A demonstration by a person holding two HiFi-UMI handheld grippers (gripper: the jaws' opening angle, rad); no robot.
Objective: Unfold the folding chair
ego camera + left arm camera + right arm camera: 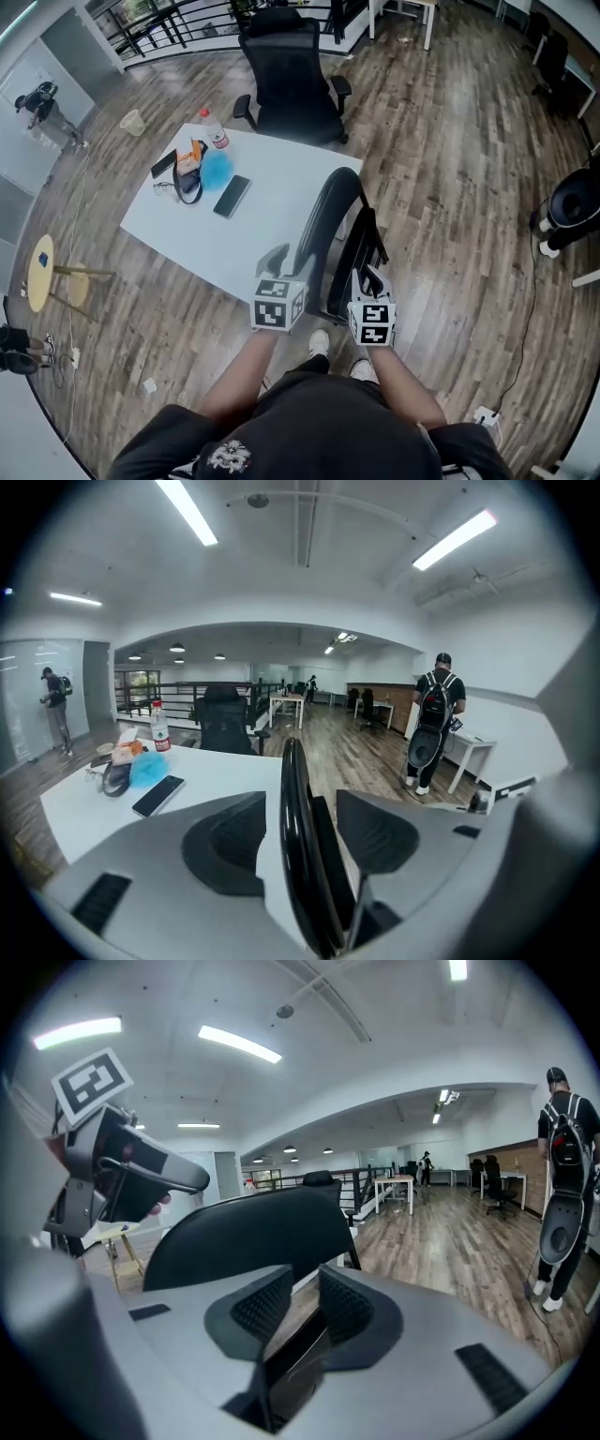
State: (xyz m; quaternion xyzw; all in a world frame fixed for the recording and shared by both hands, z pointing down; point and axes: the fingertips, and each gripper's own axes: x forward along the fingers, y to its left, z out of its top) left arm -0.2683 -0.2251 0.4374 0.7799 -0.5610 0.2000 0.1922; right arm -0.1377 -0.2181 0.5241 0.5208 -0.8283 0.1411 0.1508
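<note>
The black folding chair (328,220) stands folded on the wood floor, leaning by the white table's near corner. My left gripper (277,259) is at the top rim of its backrest. In the left gripper view the jaws (300,834) stand wide, and the thin black backrest edge (292,808) runs between them with gaps on both sides. My right gripper (372,281) is at the chair's right side. Its jaws (302,1309) are only slightly apart, with a dark chair part low in the gap and the pads not pressing on it. The backrest (248,1227) rises just beyond.
The white table (272,220) carries a phone (232,195), a bottle and small items at its far end. A black office chair (291,84) stands behind it. A person with a backpack (433,726) stands further off on the floor. A small yellow stool (42,272) is at the left.
</note>
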